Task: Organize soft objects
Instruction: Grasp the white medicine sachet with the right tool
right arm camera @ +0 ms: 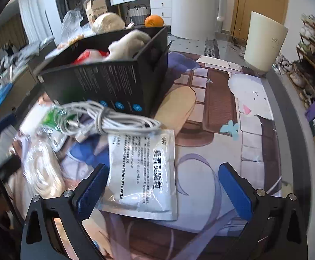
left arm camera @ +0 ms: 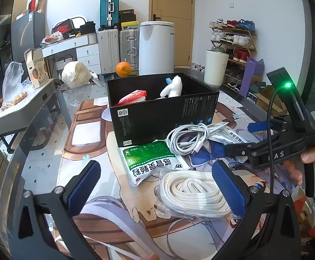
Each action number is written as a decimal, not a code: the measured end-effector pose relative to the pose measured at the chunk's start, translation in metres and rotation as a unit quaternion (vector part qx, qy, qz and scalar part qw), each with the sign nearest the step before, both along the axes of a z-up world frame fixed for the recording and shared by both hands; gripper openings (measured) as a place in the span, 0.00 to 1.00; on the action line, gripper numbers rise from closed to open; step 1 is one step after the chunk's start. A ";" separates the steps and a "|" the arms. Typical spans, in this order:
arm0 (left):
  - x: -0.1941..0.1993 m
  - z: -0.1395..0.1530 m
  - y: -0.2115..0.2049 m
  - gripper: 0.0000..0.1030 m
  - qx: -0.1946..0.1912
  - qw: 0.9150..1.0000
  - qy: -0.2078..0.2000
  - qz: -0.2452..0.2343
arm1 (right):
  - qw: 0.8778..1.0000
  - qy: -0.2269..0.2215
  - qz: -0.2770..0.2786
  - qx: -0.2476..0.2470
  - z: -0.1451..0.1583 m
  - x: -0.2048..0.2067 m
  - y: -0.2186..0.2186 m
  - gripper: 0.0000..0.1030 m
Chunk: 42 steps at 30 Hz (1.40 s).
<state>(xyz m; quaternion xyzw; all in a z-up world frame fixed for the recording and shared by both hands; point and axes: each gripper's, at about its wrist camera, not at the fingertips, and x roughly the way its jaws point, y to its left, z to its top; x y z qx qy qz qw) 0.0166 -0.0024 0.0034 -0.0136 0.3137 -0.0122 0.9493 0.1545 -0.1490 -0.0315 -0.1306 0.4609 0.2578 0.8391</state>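
A black box [left arm camera: 163, 112] stands on the table and holds a white plush toy [left arm camera: 173, 86] and a red packet [left arm camera: 133, 96]. In front of it lie a green medicine pouch [left arm camera: 153, 162], a coiled white cable [left arm camera: 192, 136], a bagged white rope [left arm camera: 194, 192] and a silver pouch [right arm camera: 144, 173]. My left gripper [left arm camera: 155, 184] is open, its pads either side of the rope and green pouch. My right gripper [right arm camera: 163, 186] is open over the silver pouch; it also shows in the left wrist view [left arm camera: 259, 138]. The box [right arm camera: 114, 80] and cable [right arm camera: 105, 119] show in the right wrist view too.
The table carries a printed mat [right arm camera: 222, 130]. An orange [left arm camera: 123, 69] sits behind the box. A white bin [left arm camera: 215, 68] stands at the table's far right. A side table with bags [left arm camera: 14, 86] is to the left; a shoe rack [left arm camera: 235, 41] is at the back right.
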 end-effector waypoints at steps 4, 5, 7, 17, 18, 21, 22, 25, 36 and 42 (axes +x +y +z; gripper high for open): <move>0.001 -0.003 0.003 1.00 -0.003 1.000 0.004 0.004 | 1.000 -0.005 -0.001 0.001 0.000 -0.001 -0.001 0.99; 0.001 -0.003 0.003 1.00 -0.004 1.000 0.004 0.004 | 1.000 -0.006 -0.001 0.001 0.000 -0.001 -0.001 0.99; 0.001 -0.003 0.003 1.00 -0.004 1.000 0.004 0.003 | 1.000 -0.007 0.002 0.002 0.000 -0.002 -0.001 0.97; 0.004 -0.005 0.004 1.00 -0.007 1.000 0.008 0.004 | 0.999 -0.018 0.031 0.012 0.008 -0.010 -0.007 0.46; 0.004 -0.005 0.004 1.00 -0.007 1.000 0.009 0.003 | 0.999 -0.018 0.035 0.011 0.008 -0.011 -0.007 0.43; 0.004 -0.007 0.002 1.00 -0.007 1.000 0.013 -0.002 | 0.999 -0.016 0.042 0.011 0.009 -0.011 -0.009 0.38; 0.004 -0.008 0.001 1.00 -0.007 1.000 0.014 -0.004 | 0.999 -0.016 0.044 0.010 0.009 -0.011 -0.009 0.37; 0.003 -0.007 -0.001 1.00 -0.007 1.000 0.016 -0.010 | 0.999 -0.015 0.049 0.012 0.011 -0.012 -0.011 0.34; 0.005 -0.012 -0.013 1.00 -0.011 0.998 0.040 -0.042 | 0.997 -0.045 0.047 0.035 0.040 -0.020 -0.030 0.33; 0.006 -0.017 -0.031 1.00 0.003 0.996 0.059 -0.069 | 0.997 -0.052 0.047 0.041 0.049 -0.023 -0.034 0.33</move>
